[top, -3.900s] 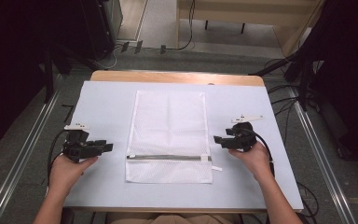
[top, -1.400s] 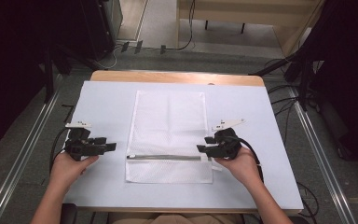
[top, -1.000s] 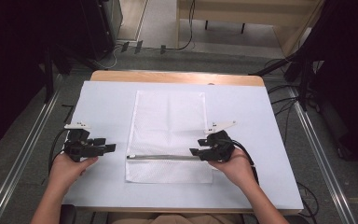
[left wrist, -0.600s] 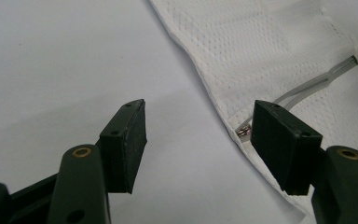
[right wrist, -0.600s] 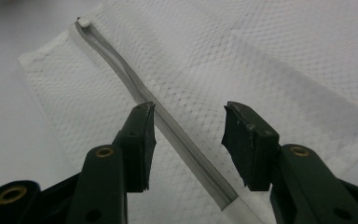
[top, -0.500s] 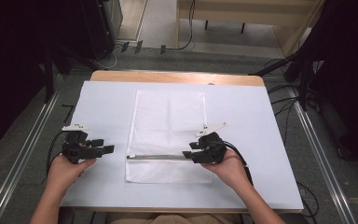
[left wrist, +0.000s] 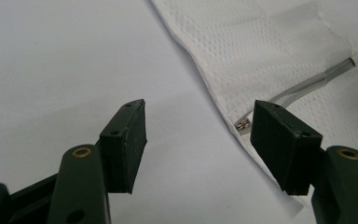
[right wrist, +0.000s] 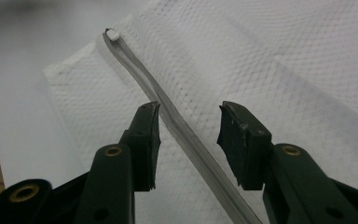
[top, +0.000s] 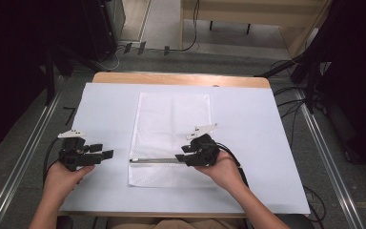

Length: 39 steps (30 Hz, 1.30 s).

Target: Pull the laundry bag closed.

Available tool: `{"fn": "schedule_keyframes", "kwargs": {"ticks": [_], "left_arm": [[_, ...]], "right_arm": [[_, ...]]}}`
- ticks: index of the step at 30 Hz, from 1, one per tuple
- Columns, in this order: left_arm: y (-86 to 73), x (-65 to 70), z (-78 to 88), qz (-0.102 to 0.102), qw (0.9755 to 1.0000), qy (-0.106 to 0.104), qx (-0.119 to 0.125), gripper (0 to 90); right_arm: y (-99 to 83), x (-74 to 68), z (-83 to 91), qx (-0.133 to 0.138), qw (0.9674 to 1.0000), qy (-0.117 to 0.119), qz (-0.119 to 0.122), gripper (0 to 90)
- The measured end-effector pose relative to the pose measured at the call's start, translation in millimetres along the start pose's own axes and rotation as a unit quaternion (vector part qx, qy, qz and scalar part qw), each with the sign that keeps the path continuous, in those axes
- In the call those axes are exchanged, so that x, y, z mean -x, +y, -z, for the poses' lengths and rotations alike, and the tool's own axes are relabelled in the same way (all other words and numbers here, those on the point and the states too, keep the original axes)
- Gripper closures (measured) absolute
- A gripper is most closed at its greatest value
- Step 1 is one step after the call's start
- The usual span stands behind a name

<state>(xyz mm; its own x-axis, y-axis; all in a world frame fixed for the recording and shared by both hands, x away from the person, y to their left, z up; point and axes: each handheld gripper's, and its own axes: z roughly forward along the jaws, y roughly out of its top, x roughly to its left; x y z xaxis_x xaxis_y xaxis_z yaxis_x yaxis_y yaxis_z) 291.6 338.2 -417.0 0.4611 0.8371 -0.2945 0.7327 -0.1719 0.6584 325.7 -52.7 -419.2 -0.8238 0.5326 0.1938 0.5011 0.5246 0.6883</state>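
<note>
A white mesh bag (top: 171,124) lies flat in the middle of the pale table (top: 267,143), with its grey zipper (top: 155,161) running across near the front. My right gripper (top: 181,153) hovers over the zipper's right part. In the right gripper view its jaws (right wrist: 189,135) stand partly open and have just been closing, with the zipper (right wrist: 140,70) running between them, untouched by the pads. My left gripper (top: 106,152) rests left of the bag, open and empty (left wrist: 198,140). Beyond it lie the bag's corner and the zipper end (left wrist: 242,125).
A wooden edge (top: 181,78) borders the table's far side. Cables (top: 295,95) lie on the floor to the right and metal rails (top: 24,157) run along both sides. Bare table surface stretches left and right of the bag.
My right gripper has slid left from the bag's right edge onto the bag along the zipper, and its jaws have narrowed. The left gripper has stayed put.
</note>
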Motion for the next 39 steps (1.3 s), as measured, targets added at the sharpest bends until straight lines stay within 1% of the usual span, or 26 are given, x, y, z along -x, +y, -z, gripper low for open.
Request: {"fn": "schedule_keyframes", "kwargs": {"ticks": [3, 7, 10, 11, 12, 14, 15, 16, 17, 20, 25, 26, 27, 28, 30, 33, 39], "left_arm": [[0.1, -0.7, 0.2, 0.003, 1.0, -0.001, 0.0, 36.5], [-0.7, -2.4, -0.3, 0.005, 1.0, 0.002, -0.005, 36.5], [-0.7, -2.7, -0.4, 0.005, 1.0, 0.002, -0.005, 36.5], [-0.8, -2.7, -0.7, 0.004, 1.0, 0.003, -0.006, 36.5], [-0.9, -2.7, -0.9, 0.004, 1.0, 0.003, -0.007, 36.5], [-0.9, -2.8, -1.5, 0.003, 0.9999, 0.003, -0.009, 36.5], [-1.0, -2.7, -1.7, 0.003, 0.9999, 0.004, -0.01, 36.5], [-0.9, -2.7, -2.0, 0.003, 0.9999, 0.003, -0.01, 36.5], [-0.9, -2.6, -2.2, 0.003, 0.9999, 0.003, -0.011, 36.5], [-0.4, -0.9, -2.9, 0.0, 0.9999, 0.003, -0.01, 36.6], [-0.2, -0.5, -4.6, -0.005, 0.9999, 0.001, -0.016, 36.6], [-0.1, -0.6, -4.7, -0.004, 0.9999, 0.002, -0.015, 36.6], [0.1, -0.7, -4.7, -0.003, 0.9999, 0.002, -0.013, 36.6], [0.1, -1.0, -4.8, -0.003, 0.9999, 0.002, -0.012, 36.6], [0.6, -1.3, -5.1, -0.002, 0.9999, 0.002, -0.012, 36.6], [1.3, -1.2, -5.9, -0.002, 0.9999, 0.002, -0.012, 36.6], [2.0, -1.5, -6.4, -0.004, 0.9999, 0.0, -0.013, 36.6]], "right_arm": [[4.0, -2.3, -2.8, 0.0, 1.0, 0.001, 0.003, 59.9], [12.0, -5.7, -10.6, -0.002, 0.9999, 0.006, 0.009, 60.4], [18.8, -8.8, -18.3, -0.002, 0.9998, 0.014, 0.014, 60.7], [18.8, -8.8, -18.3, -0.002, 0.9998, 0.014, 0.014, 60.7], [21.8, -11.5, -20.8, -0.006, 0.9998, 0.016, 0.014, 60.4], [23.2, -12.4, -22.4, -0.004, 0.9997, 0.016, 0.017, 59.6], [26.0, -13.9, -25.2, -0.005, 0.9997, 0.016, 0.015, 56.8], [26.0, -13.9, -25.2, -0.005, 0.9997, 0.016, 0.015, 56.8], [27.3, -13.8, -27.3, -0.002, 0.9997, 0.015, 0.021, 55.8], [30.6, -16.1, -32.0, -0.008, 0.9996, 0.021, 0.016, 55.9], [34.3, -18.4, -39.0, -0.011, 0.9996, 0.02, 0.019, 53.5], [36.0, -19.9, -40.7, -0.014, 0.9992, 0.03, 0.021, 62.2], [36.0, -19.9, -40.7, -0.014, 0.9992, 0.03, 0.021, 62.2], [37.2, -22.8, -42.6, -0.014, 0.9988, 0.04, 0.025, 64.1], [37.9, -24.5, -43.6, -0.017, 0.9987, 0.04, 0.025, 65.5], [40.3, -28.9, -50.0, -0.021, 0.9982, 0.05, 0.027, 68.6], [43.9, -35.1, -59.7, -0.019, 0.9979, 0.055, 0.026, 70.0]]}}
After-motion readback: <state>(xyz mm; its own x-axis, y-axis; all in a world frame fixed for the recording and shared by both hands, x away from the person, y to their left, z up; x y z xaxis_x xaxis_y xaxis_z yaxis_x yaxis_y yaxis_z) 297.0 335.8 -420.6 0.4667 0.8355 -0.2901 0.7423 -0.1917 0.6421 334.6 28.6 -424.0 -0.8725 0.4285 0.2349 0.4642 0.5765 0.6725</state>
